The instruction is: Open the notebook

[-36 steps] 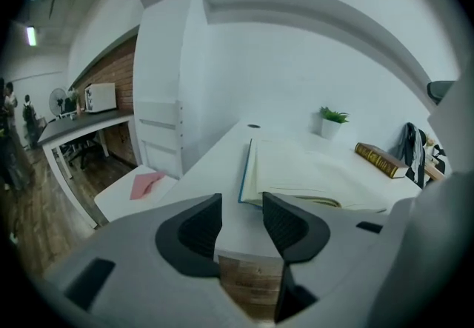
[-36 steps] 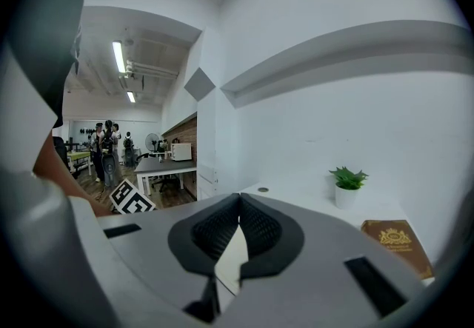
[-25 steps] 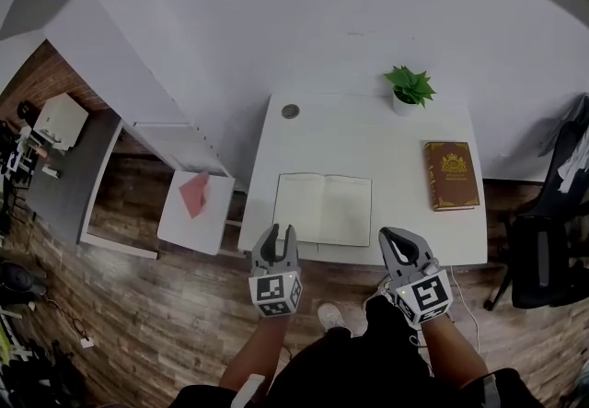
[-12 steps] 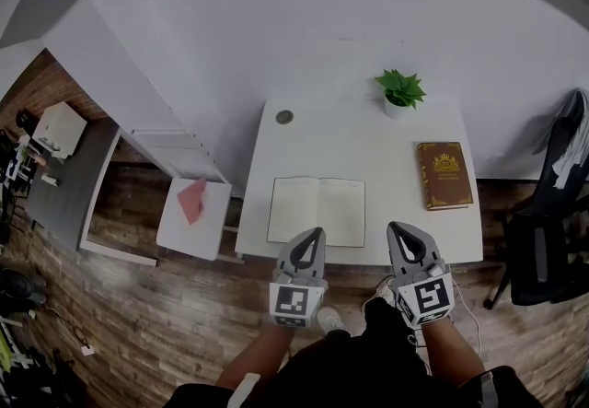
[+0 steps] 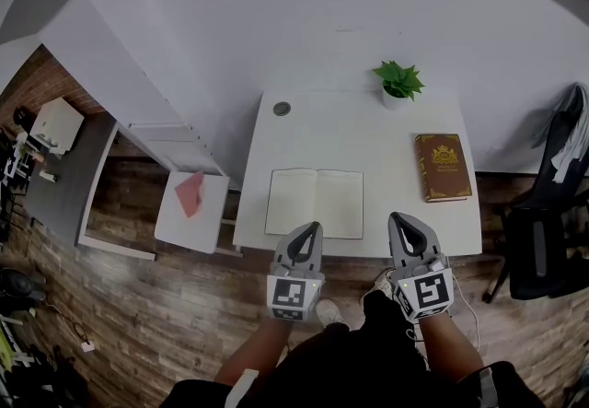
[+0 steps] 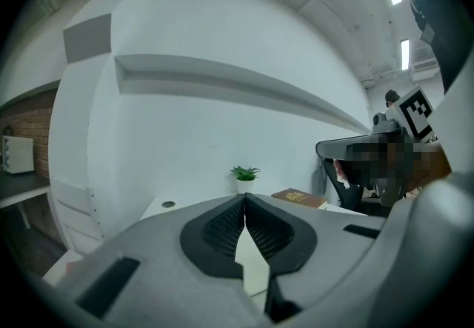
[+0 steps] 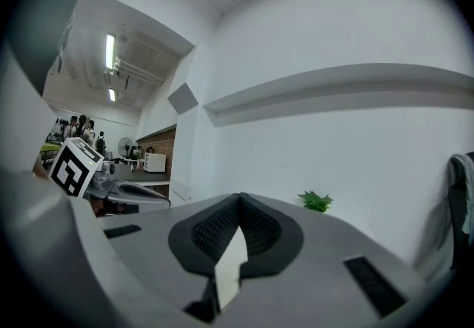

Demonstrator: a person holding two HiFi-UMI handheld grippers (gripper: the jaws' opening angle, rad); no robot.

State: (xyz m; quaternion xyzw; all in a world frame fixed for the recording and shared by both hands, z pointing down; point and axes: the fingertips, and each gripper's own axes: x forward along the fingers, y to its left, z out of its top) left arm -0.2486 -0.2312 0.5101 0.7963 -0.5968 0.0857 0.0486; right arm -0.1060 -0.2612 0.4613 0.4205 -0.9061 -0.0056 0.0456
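Note:
The notebook [image 5: 315, 202] lies open flat on the white table [image 5: 368, 134], near its front edge, showing two blank pale pages. My left gripper [image 5: 312, 227] hangs just in front of that edge, below the notebook's right page, jaws shut with nothing between them. In the left gripper view the left gripper [image 6: 244, 197] shows its black pads meeting at the tips. My right gripper [image 5: 398, 217] is level with it to the right, also off the table's front edge, shut and empty. The right gripper [image 7: 238, 197] in its own view has its tips pressed together.
A brown hardcover book [image 5: 444, 167] lies at the table's right side. A potted green plant [image 5: 398, 84] stands at the back, with a round cable hole [image 5: 282, 109] at the back left. A low white stand with red paper [image 5: 189, 194] sits left; a black chair [image 5: 543, 250] right.
The left gripper's jaws, open a second ago, have shut. It moved right along the table's front edge, closer to the right gripper. The right gripper rose slightly.

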